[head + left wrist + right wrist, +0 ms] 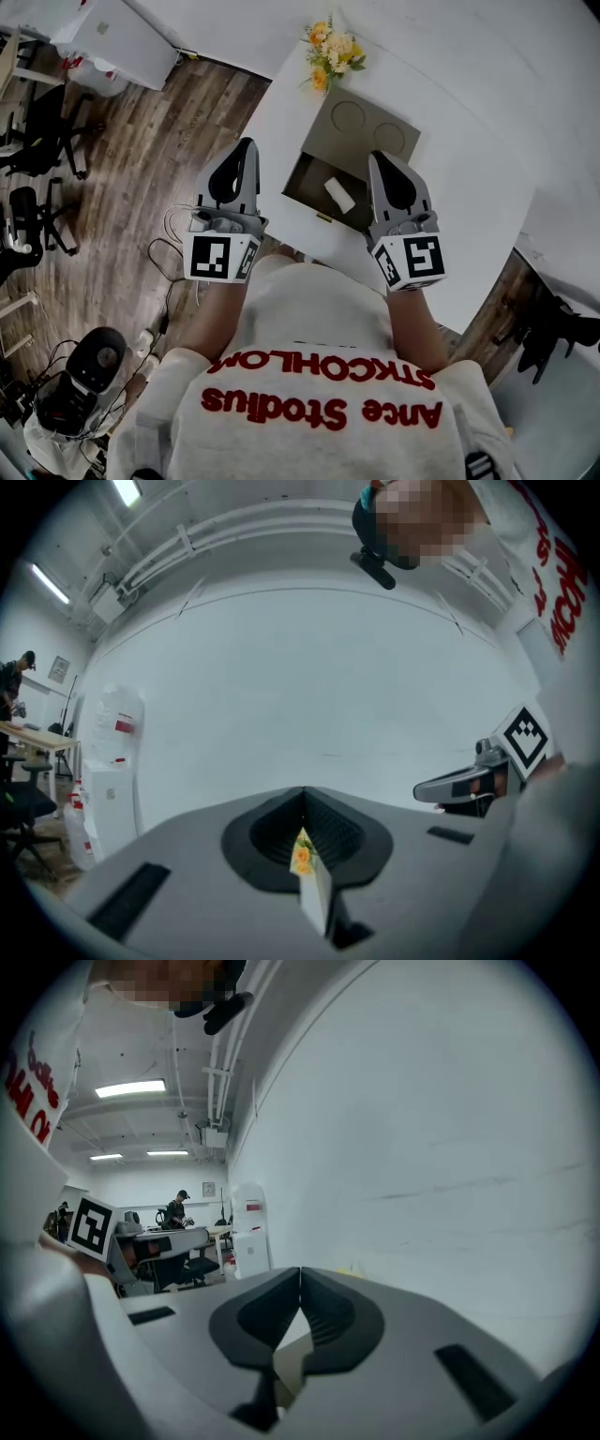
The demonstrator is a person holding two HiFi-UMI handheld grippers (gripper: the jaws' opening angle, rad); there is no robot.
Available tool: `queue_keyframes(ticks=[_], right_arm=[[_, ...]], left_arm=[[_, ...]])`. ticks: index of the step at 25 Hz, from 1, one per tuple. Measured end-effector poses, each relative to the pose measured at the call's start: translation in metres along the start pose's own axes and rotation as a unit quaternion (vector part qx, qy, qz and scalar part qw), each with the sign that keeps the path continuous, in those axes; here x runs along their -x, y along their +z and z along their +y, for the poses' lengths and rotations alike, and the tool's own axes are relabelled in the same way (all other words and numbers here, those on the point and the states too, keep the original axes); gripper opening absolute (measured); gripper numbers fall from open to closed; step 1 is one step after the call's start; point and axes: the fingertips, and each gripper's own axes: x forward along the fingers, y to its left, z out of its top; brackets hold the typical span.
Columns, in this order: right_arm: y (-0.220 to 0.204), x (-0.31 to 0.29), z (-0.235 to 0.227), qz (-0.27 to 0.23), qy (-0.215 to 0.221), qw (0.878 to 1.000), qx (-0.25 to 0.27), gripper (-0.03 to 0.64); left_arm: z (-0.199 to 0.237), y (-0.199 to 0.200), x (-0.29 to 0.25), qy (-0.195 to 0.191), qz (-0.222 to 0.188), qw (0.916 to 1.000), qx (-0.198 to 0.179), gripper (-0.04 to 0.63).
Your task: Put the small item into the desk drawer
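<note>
A small white item [339, 194] lies inside the open drawer [302, 180] of an olive desktop box [367, 124], which stands on the white desk [469, 169]. My left gripper [247, 143] is held above the desk's left edge, its jaws shut and empty. My right gripper [377, 156] hovers over the drawer's right side, jaws also shut with nothing between them. In the left gripper view the jaw tips [303, 791] meet against a white wall. The right gripper view shows its tips [300, 1270] closed together the same way.
Yellow flowers [330, 52] stand at the desk's far corner behind the box. Office chairs [37, 131] and a white cabinet [117, 37] are on the wood floor to the left, with cables and a black device [84, 375] below. Another dark chair [553, 337] sits right.
</note>
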Motion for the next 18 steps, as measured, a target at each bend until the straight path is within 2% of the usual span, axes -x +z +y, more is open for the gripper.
queue_keyframes(ticks=[6,12,18], right_arm=[[0.056,0.023,0.01,-0.046,-0.007,0.999,0.013,0.006],[0.072,0.038,0.003,-0.072,-0.025,0.997,0.012,0.006],[0.076,0.064,-0.024,-0.085,-0.074,0.994,0.001,0.006]], left_arm=[[0.001,0.042,0.012,-0.003,-0.027,0.9996,-0.01,0.008],[0.0,0.052,0.008,-0.011,-0.036,0.9991,-0.02,0.008],[-0.021,0.06,-0.009,-0.044,-0.046,0.9978,-0.02,0.008]])
